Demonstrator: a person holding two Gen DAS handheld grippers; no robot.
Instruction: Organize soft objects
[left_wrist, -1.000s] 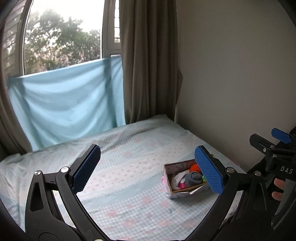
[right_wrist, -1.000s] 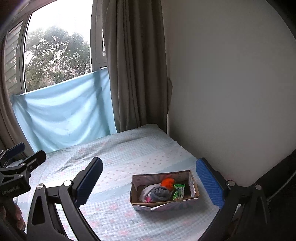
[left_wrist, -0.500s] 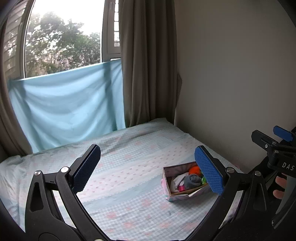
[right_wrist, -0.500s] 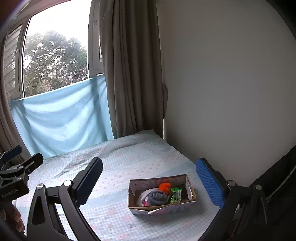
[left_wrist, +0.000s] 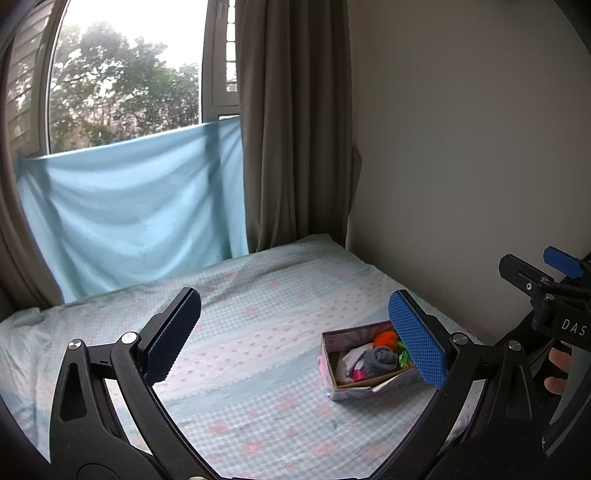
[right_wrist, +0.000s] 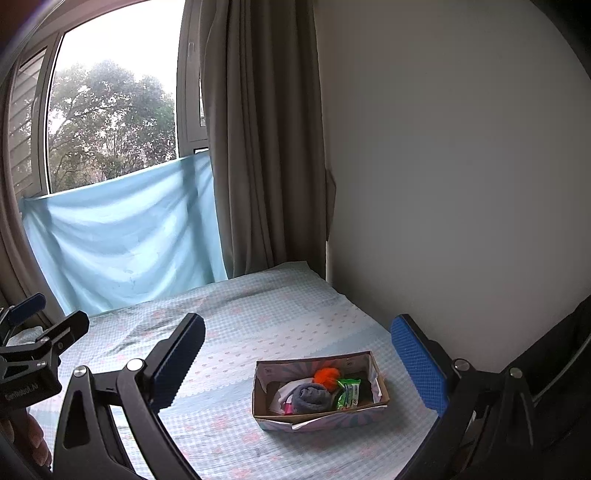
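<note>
Checked bed sheet (right_wrist: 258, 325) carries a small box (right_wrist: 319, 415) holding a rolled grey sock (right_wrist: 312, 397), light, squashy, best pinched across its middle. Left gripper (left_wrist: 295, 332) and right gripper (right_wrist: 301, 354) hover with fingers spread, empty.

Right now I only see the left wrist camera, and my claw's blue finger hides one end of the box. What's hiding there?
Observer: A green packet lies at that end of the box, next to the rolled grey sock.
Operator: Is the other claw holding anything?
Observer: No. The right claw is open and empty, above the bed.
</note>
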